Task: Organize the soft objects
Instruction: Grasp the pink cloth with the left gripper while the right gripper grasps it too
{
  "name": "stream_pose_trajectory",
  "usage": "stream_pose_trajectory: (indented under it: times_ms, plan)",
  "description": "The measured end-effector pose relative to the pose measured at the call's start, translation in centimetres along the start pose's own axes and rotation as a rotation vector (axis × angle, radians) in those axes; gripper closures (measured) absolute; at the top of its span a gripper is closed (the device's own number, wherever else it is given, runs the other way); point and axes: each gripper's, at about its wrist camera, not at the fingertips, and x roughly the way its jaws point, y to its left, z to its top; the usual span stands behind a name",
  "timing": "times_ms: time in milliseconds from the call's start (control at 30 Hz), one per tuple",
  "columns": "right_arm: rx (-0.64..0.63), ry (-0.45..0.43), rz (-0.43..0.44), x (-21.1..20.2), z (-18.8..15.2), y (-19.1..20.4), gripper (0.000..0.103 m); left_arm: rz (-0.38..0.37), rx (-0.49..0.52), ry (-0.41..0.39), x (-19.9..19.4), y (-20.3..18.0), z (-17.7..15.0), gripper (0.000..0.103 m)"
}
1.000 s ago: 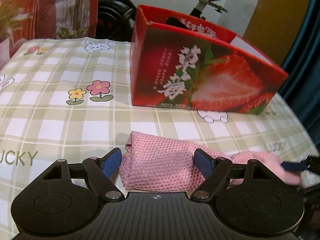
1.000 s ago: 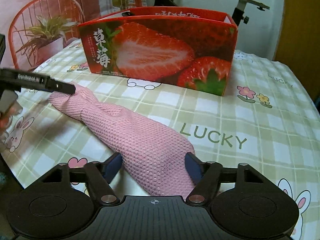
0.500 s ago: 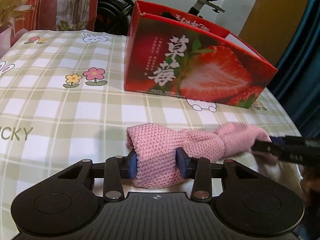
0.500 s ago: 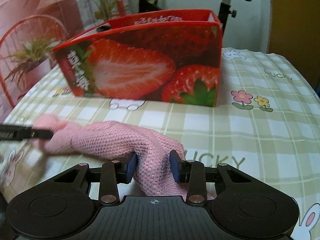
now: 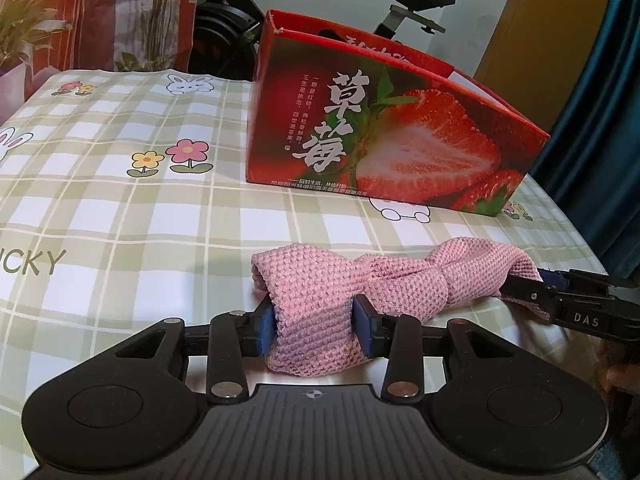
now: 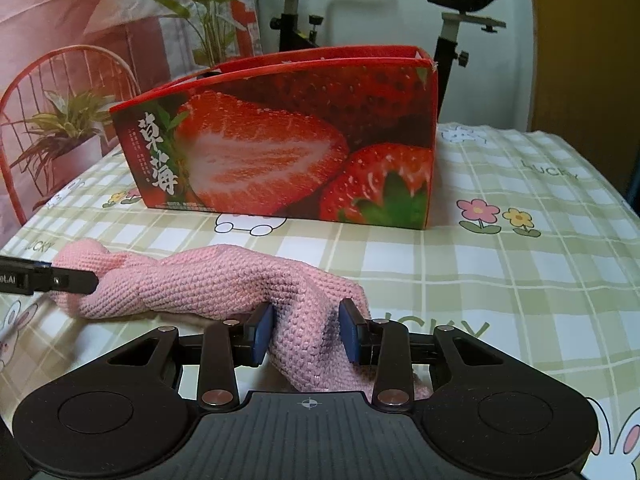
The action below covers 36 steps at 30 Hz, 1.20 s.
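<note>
The pink knit cloth lies on the tabletop just in front of the strawberry box; both grippers' jaws squeeze its ends; lift evenly together, then lower it into the box.

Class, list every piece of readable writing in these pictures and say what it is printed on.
"草莓": strawberry box.
"LUCKY": tablecloth.
"DAS": right claw.
Small columns and the bottom line of print on the box: too small to read.
Lettering on the left claw: cut off.
</note>
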Motion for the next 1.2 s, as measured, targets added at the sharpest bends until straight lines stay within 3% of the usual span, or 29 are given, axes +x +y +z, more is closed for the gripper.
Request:
stream_pose_trajectory:
  times_ms: [967, 1200]
  plan:
    - [-0.042, -0.013, -0.005, -0.07, -0.29, 0.46, 0.066, 0.01, 0.03, -0.019, -0.01, -0.13, -0.23, 0.061]
    - [-0.031, -0.016, 0.016, -0.2, -0.37, 0.21, 0.072, 0.008, 0.027, -0.02, -0.06, -0.07, -0.25, 0.061]
